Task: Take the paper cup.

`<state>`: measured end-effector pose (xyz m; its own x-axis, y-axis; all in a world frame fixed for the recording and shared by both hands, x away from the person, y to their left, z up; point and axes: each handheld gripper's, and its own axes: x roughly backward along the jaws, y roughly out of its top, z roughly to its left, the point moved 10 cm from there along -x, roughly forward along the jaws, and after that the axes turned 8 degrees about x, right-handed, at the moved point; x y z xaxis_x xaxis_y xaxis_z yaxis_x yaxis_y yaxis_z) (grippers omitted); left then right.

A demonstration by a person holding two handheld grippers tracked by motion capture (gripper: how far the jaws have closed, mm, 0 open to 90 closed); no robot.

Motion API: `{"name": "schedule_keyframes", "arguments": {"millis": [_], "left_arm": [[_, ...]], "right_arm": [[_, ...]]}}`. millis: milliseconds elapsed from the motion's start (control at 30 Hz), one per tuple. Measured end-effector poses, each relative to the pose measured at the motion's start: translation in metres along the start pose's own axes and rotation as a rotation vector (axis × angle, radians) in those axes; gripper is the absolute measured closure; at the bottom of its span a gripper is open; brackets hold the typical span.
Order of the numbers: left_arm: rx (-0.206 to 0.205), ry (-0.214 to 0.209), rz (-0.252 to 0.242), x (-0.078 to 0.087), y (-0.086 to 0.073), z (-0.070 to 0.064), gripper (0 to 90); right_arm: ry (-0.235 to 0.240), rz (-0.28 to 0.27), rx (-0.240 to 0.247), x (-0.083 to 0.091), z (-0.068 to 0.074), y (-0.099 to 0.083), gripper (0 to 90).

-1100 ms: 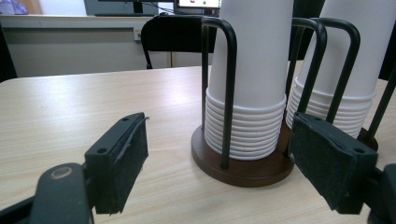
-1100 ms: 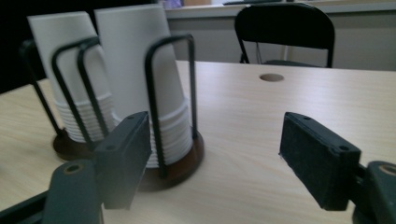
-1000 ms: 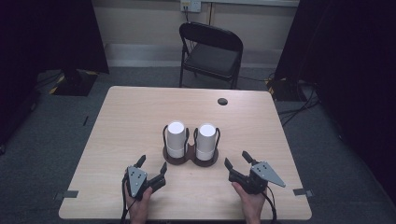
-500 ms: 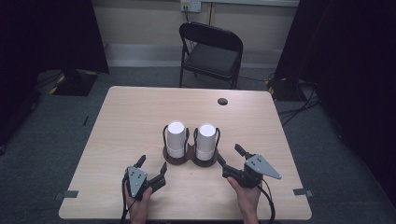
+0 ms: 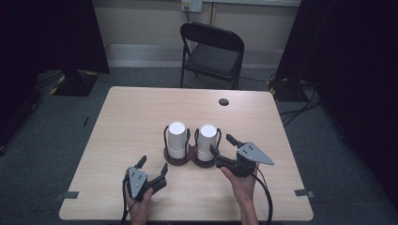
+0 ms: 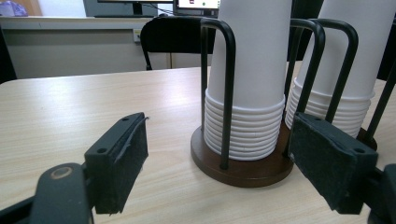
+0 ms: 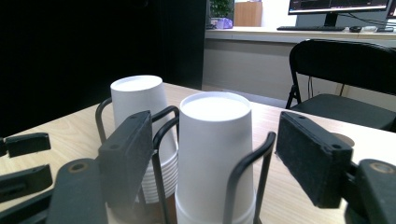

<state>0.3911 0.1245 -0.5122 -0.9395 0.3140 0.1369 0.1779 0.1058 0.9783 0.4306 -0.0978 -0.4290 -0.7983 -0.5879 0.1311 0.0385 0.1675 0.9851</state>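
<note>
Two stacks of white paper cups (image 5: 207, 140) stand upside down, side by side. Each sits in a black-wire holder (image 6: 227, 93) on a round brown base, mid-table, nearer the front edge.

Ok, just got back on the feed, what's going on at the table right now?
A person holds a gripper in each hand at a wooden table. The right gripper is open, its jaws on either side of the right stack of upturned paper cups in its wire holder, not touching it. The left gripper is open too, low over the table short of the left stack. Nothing is gripped yet.
</note>
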Motion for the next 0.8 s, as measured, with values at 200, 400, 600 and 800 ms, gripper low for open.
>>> {"name": "schedule_keyframes", "arguments": {"millis": [200,400,600,800], "left_arm": [[0.0,-0.002,0.0,0.0,0.0,0.0,19.8],[0.002,0.0,-0.002,0.0,0.0,0.0,19.7],[0.001,0.0,-0.005,0.0,0.0,0.0,19.8],[-0.004,-0.002,-0.003,0.001,0.0,0.0,19.8]], "right_arm": [[0.032,0.017,0.016,-0.017,0.002,0.006,25.7],[0.041,0.026,0.017,-0.025,0.001,0.009,24.4],[0.052,0.024,0.018,-0.036,-0.002,0.013,26.1],[0.053,0.061,0.019,-0.048,-0.004,0.01,18.9]]}}
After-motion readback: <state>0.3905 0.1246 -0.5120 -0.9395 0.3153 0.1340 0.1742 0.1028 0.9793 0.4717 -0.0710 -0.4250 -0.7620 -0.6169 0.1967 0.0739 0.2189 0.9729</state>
